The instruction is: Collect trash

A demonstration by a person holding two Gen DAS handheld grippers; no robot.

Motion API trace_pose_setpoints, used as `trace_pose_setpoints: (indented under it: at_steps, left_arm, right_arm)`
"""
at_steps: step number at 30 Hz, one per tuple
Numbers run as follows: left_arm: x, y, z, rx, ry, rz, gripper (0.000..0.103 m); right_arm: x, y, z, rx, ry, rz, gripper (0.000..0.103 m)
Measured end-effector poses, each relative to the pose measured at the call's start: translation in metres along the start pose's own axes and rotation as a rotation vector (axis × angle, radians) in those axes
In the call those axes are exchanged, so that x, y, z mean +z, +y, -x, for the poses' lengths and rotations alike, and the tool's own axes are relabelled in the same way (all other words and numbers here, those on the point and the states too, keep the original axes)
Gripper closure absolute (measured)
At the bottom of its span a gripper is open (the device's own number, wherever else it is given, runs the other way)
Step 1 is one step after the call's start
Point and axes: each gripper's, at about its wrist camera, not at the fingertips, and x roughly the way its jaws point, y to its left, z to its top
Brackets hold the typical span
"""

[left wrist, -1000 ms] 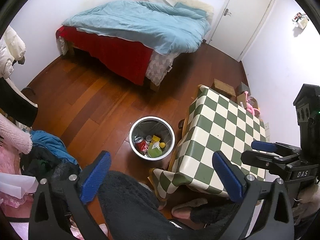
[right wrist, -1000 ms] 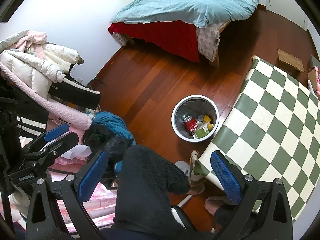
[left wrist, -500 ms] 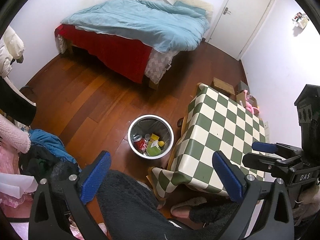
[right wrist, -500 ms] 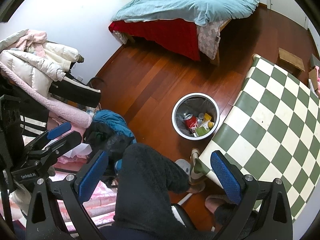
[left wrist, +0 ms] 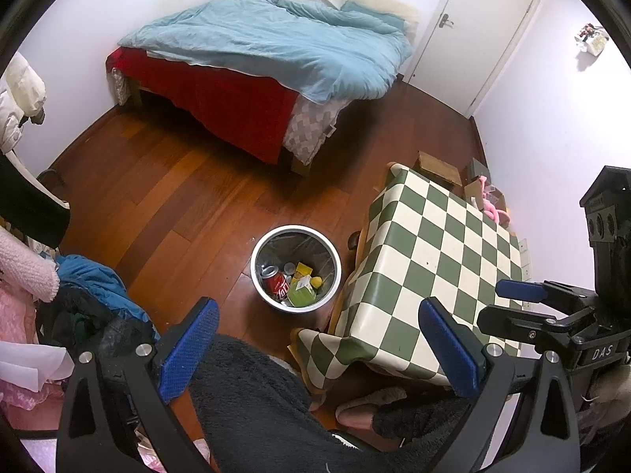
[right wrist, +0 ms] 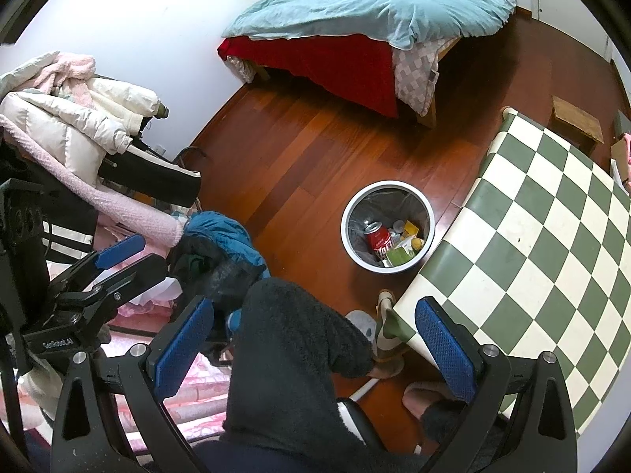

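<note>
A round white-rimmed trash bin (left wrist: pixel 258 250) (right wrist: pixel 349 207) stands on the wooden floor beside the checkered table. Inside it lie a red can (left wrist: pixel 276 282) (right wrist: pixel 378 238), a green carton (left wrist: pixel 301 295) (right wrist: pixel 400 254), a yellow box (left wrist: pixel 303 270) and a small yellow ball (right wrist: pixel 418 242). My left gripper (left wrist: pixel 319 349) is open and empty, held high above a person's dark fuzzy leg (left wrist: pixel 256 394). My right gripper (right wrist: pixel 311 349) is also open and empty, above the same leg. Each gripper shows at the edge of the other's view: the right gripper (left wrist: pixel 524 301), the left gripper (right wrist: pixel 118 256).
A green-and-white checkered table (left wrist: pixel 445 260) (right wrist: pixel 552 216) sits right of the bin. A bed with a blue duvet (left wrist: pixel 268 39) fills the back. Clothes are piled on the left (right wrist: pixel 71 130). Slippered feet (left wrist: pixel 366 404) rest under the table. A white door (left wrist: pixel 481 27) is at back right.
Both views have drifted slightly, so the bin sits a little further right and lower in frame. Both grippers stay open and empty.
</note>
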Motion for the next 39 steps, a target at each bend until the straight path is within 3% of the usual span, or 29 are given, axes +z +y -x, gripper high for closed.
trace_pose_setpoints:
  at_steps: [39]
  left_arm:
    - [0.0009,0.006,0.0029,-0.021,0.001,0.006,0.0]
  right_arm:
    - [0.0028,0.0059,-0.0025,0.005,0.009,0.003,0.0]
